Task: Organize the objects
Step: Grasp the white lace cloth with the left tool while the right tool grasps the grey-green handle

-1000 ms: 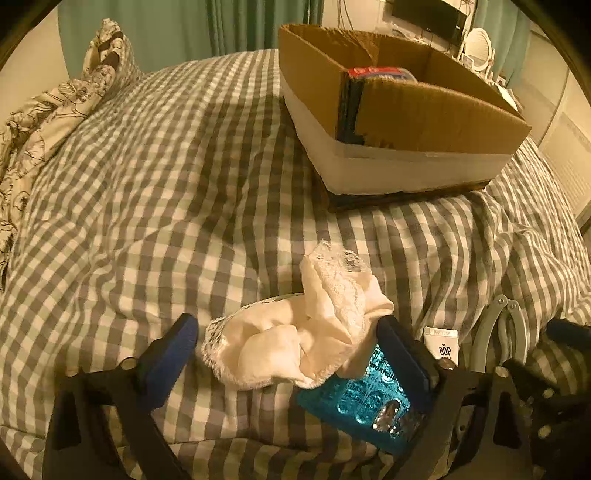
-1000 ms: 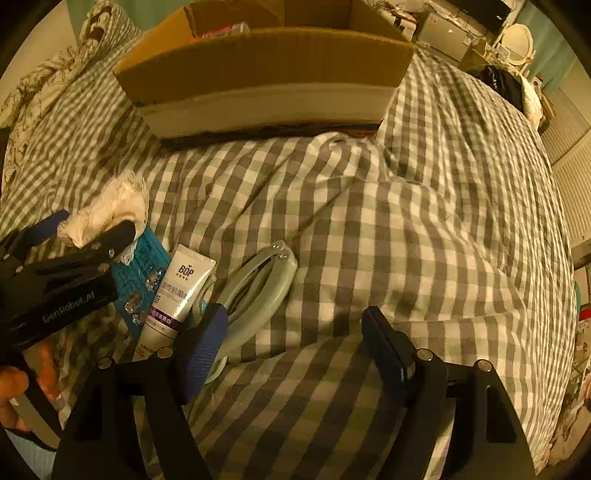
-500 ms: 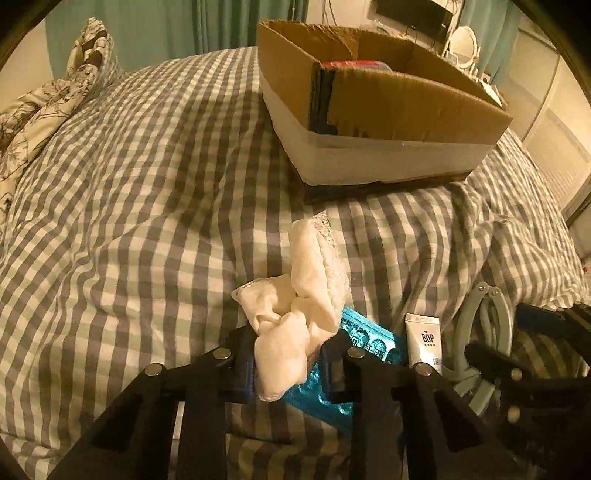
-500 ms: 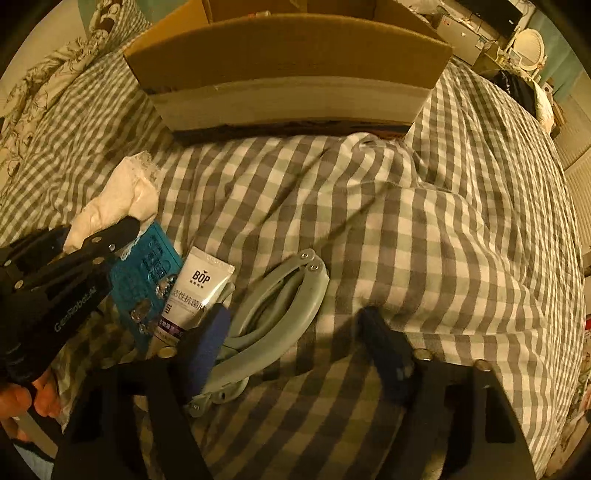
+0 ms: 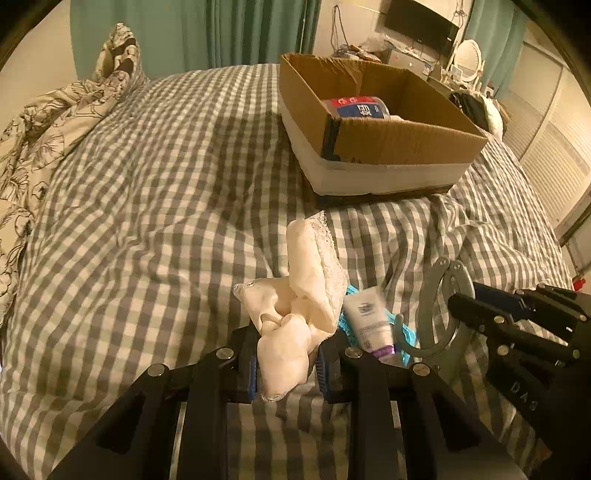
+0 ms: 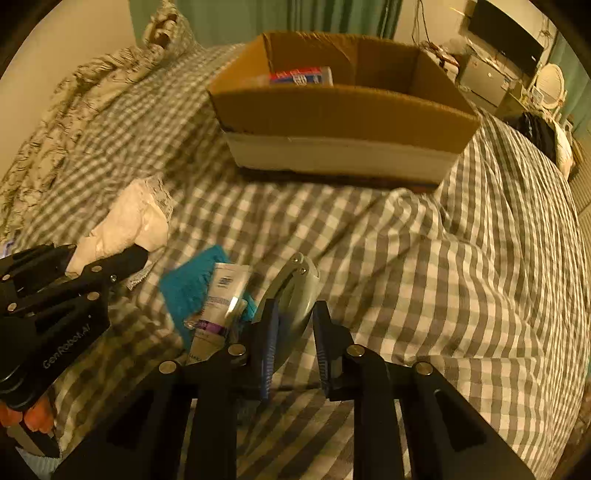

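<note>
My left gripper is shut on a cream lace-edged cloth and holds it above the checked bedspread. My right gripper is shut on a grey folding hanger-like tool, also seen in the left wrist view. A white tube lies on a teal blister pack beside it. An open cardboard box with a red and blue package inside sits farther back; it also shows in the right wrist view.
A floral quilt lies bunched at the left edge of the bed. Green curtains hang behind. A TV and a round mirror stand at the back right. The bedspread is rumpled in front of the box.
My left gripper has closed on the cloth and lifted it. My right gripper has closed on the grey tool and both views have risen, showing inside the box.
</note>
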`<state>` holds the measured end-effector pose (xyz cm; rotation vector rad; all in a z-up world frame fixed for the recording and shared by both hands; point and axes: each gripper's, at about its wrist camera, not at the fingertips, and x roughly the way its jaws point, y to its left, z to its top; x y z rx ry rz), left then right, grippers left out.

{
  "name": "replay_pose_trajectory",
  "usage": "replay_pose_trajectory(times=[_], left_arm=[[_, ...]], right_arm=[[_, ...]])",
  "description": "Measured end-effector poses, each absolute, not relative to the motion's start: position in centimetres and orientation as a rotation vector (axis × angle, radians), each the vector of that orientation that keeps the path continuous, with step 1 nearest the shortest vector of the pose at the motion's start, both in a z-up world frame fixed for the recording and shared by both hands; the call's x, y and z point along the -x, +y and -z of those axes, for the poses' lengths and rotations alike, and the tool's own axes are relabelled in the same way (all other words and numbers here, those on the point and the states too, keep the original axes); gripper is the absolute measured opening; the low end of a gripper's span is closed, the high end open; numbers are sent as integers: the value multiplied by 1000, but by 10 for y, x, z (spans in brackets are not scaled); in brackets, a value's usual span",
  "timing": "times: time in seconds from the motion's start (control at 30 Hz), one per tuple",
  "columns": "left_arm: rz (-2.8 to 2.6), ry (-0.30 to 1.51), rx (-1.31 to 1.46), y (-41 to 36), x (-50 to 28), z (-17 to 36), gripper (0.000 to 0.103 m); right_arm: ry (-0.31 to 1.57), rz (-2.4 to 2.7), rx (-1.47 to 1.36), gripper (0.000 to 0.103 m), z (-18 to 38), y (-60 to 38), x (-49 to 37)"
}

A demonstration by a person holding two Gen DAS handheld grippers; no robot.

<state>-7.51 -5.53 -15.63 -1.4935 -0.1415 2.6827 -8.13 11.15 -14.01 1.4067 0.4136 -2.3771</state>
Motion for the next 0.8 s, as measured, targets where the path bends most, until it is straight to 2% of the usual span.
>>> replay_pose_trajectory(times=[0.3,0.5,0.8], left_arm=[[-2707,-126,1474,-53,55,140,24],[-2743,-89,1395,-42,50,111,24],[-2770,-63,1232,-20,93,51,24]], right_arm=[[363,2437,-1264,12,97,114,72],[334,2496,-1115,10,48,121,68],[265,2609,-915,9,-30,142,103]])
